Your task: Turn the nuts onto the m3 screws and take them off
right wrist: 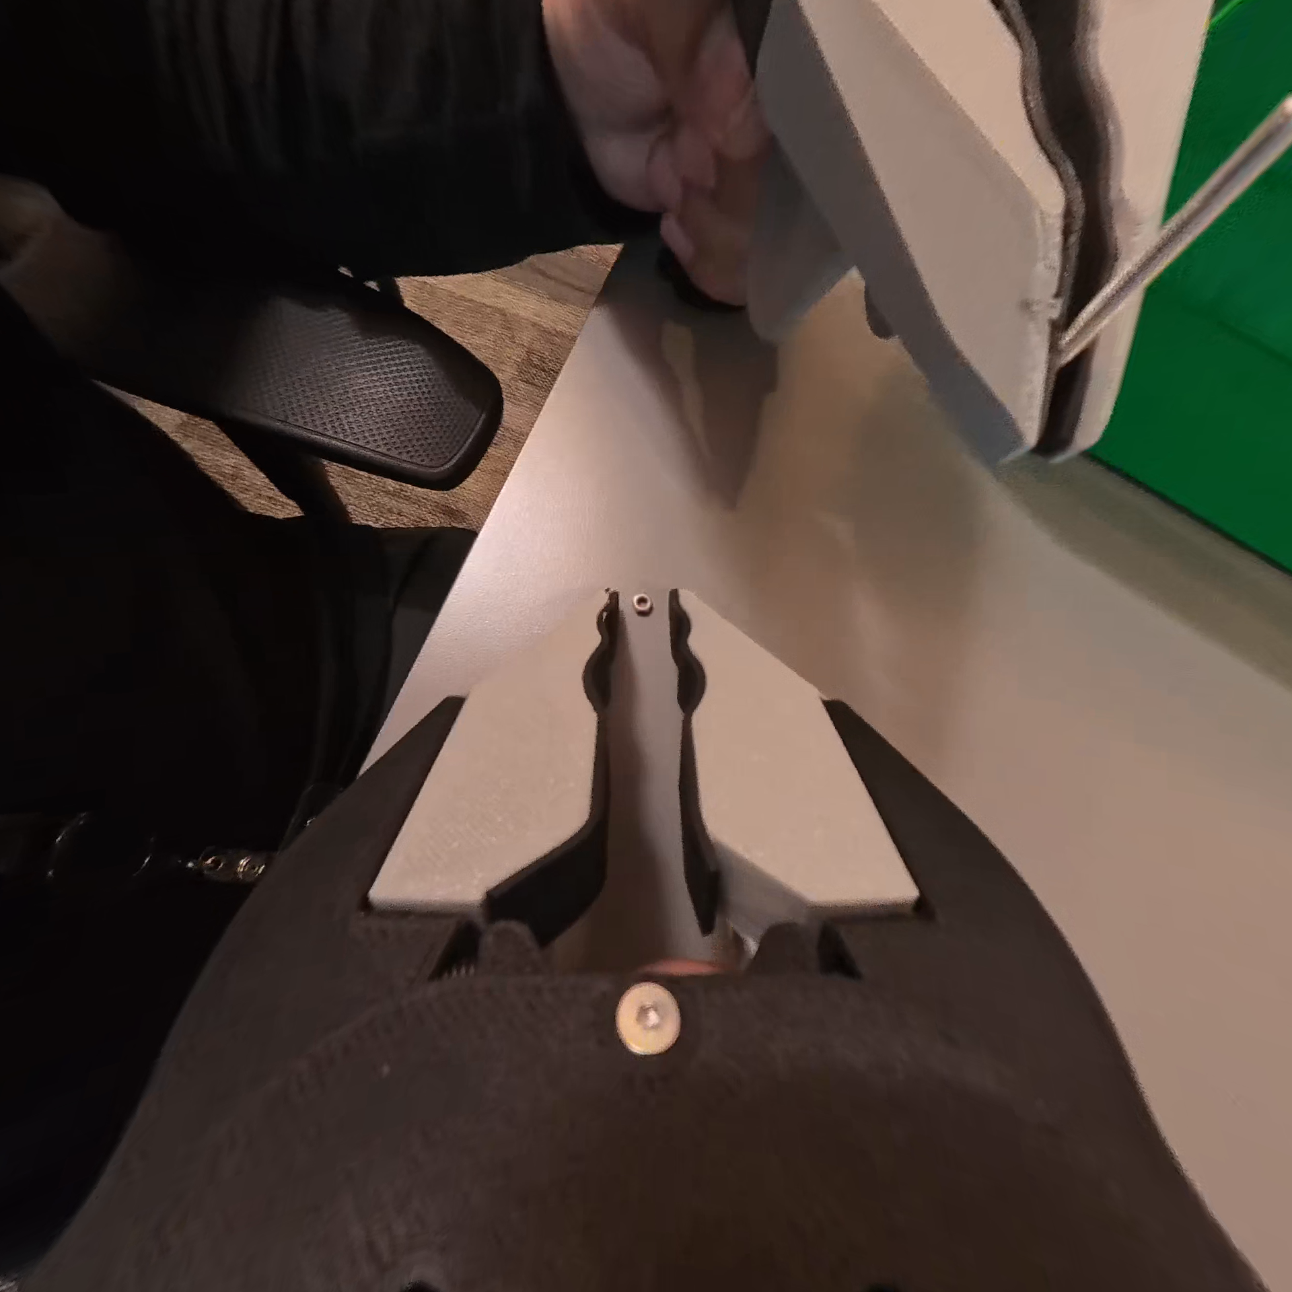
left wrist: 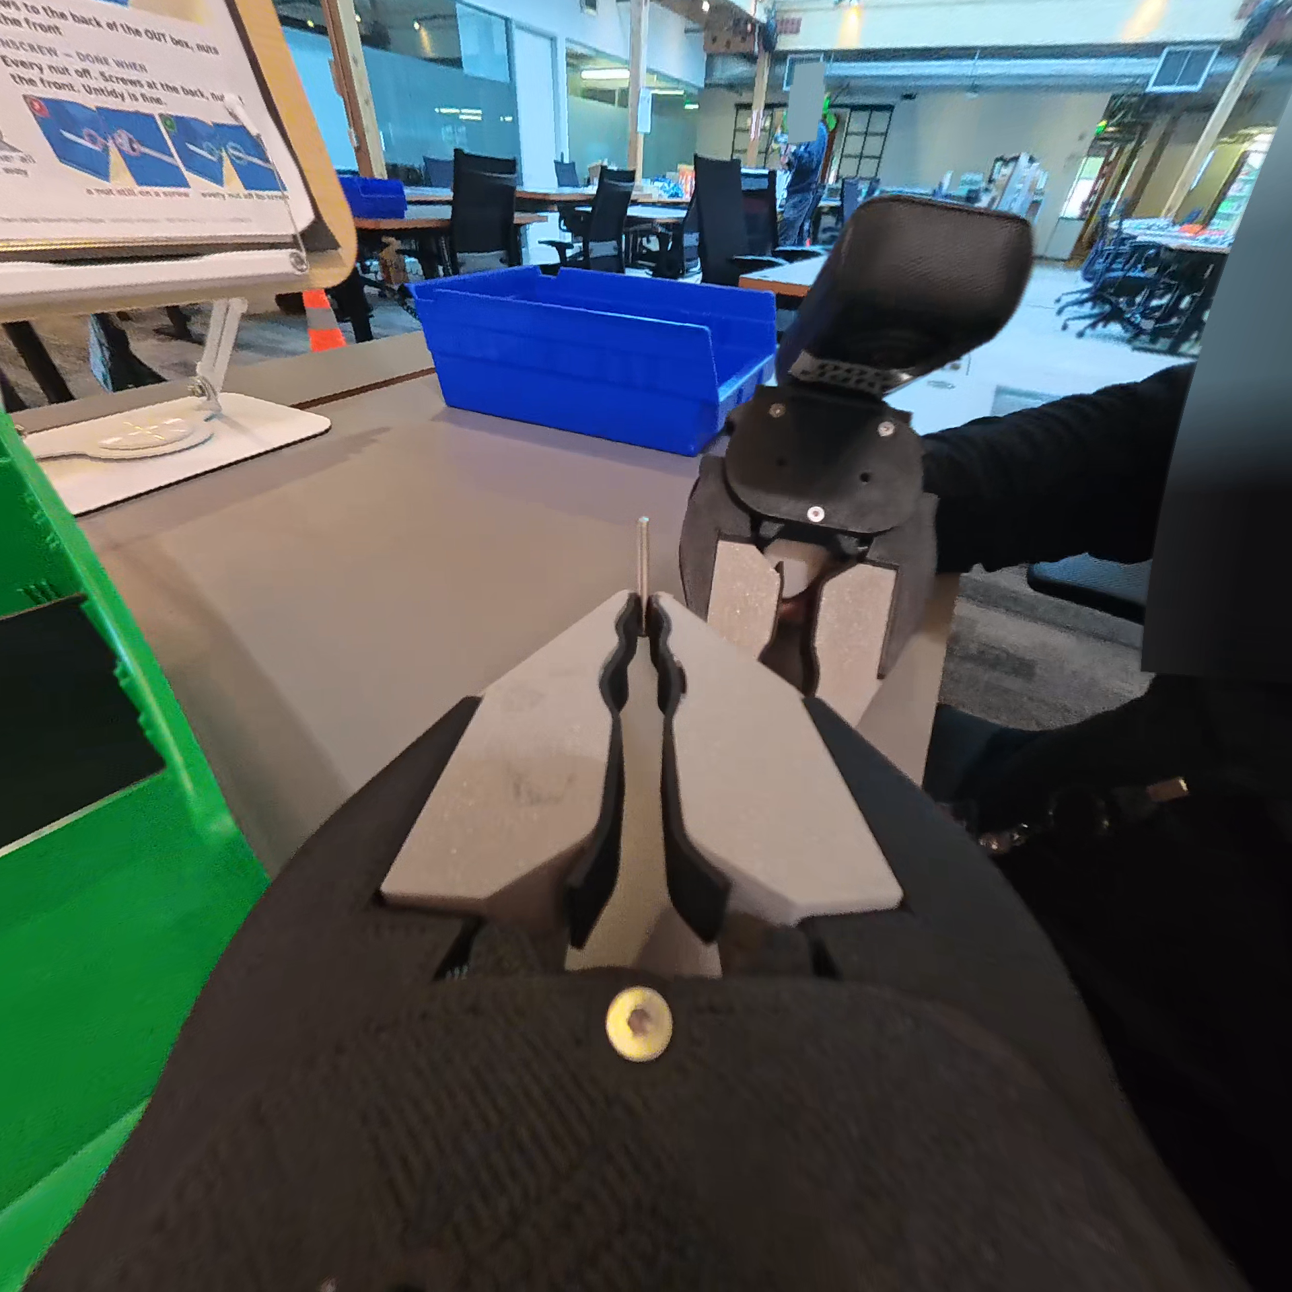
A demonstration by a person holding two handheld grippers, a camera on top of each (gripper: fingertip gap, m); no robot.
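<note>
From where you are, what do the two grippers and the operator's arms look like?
Both the left gripper and right gripper have ribbed matte-black bodies, a silver bolt, and wedge-shaped grey fingers with wavy black inner edges. Black sleeves cover the arms.

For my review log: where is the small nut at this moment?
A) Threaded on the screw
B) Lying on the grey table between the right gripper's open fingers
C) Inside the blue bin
B: the nut lies on the table between the right gripper tips, fingers apart.
</note>
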